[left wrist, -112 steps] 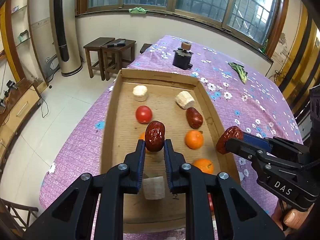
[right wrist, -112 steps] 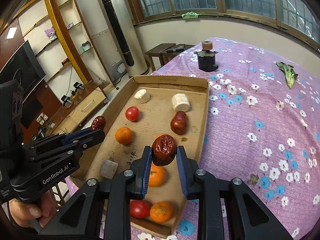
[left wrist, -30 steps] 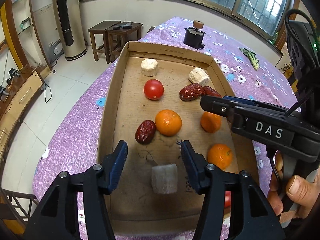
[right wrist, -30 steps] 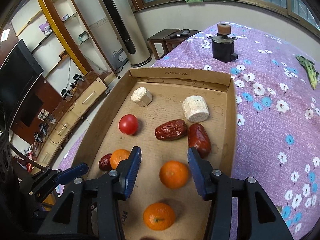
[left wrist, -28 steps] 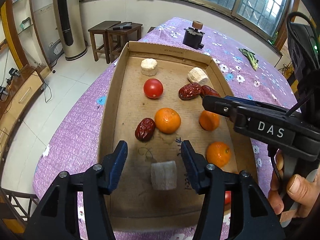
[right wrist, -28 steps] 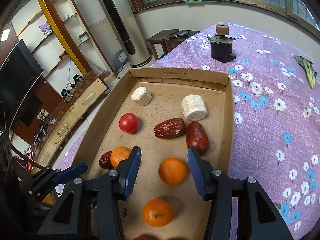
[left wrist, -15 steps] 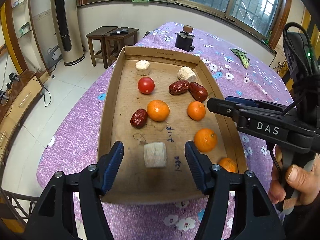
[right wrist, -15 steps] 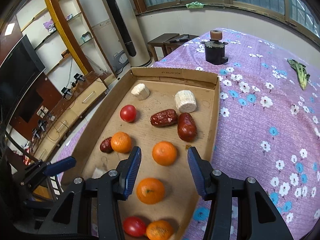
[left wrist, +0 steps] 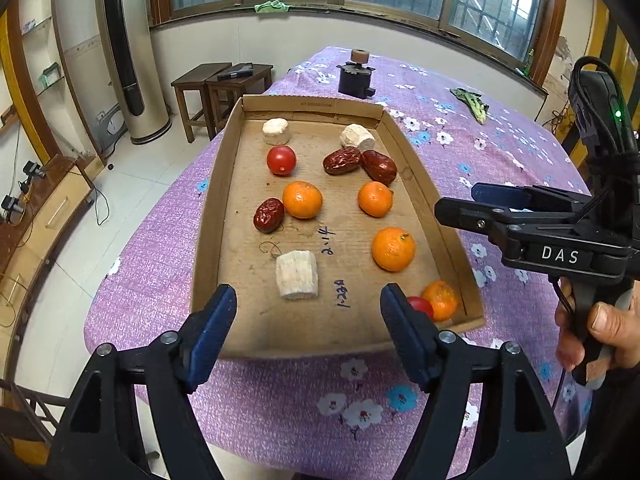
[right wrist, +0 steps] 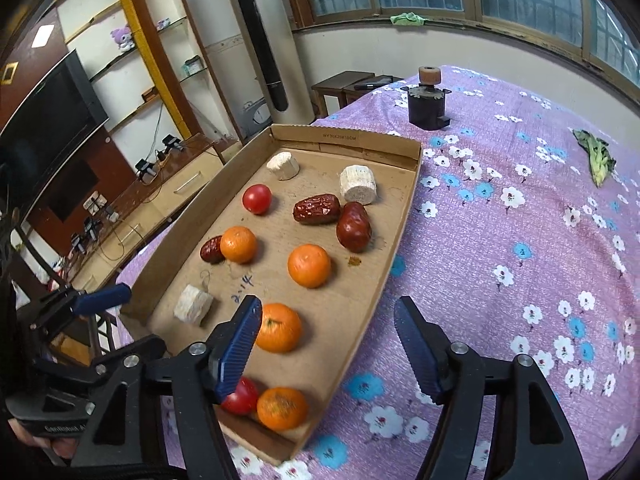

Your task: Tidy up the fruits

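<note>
A shallow cardboard tray point(left wrist: 208, 216) point(right wrist: 400, 216) lies on the purple flowered tablecloth. It holds several oranges point(left wrist: 302, 199) point(right wrist: 309, 265), three red dates point(left wrist: 269, 214) point(right wrist: 353, 226), two tomatoes point(left wrist: 281, 160) point(right wrist: 257, 198) and three pale cylinder pieces point(left wrist: 297, 274) point(right wrist: 193, 304). My left gripper point(left wrist: 306, 320) is open and empty above the tray's near edge. My right gripper point(right wrist: 326, 336) is open and empty over the tray's near right rim; it also shows in the left wrist view point(left wrist: 476, 200).
A black cylindrical object with a brown top point(left wrist: 356, 74) point(right wrist: 426, 98) stands beyond the tray. A green leafy vegetable point(left wrist: 474, 104) point(right wrist: 598, 158) lies on the cloth at the right. Wooden stools point(left wrist: 222, 88) and a tower air conditioner point(left wrist: 128, 48) stand on the floor at the left.
Both grippers let go of their dates, which now lie in the tray, and opened wide. Both have since pulled back and up from the tray.
</note>
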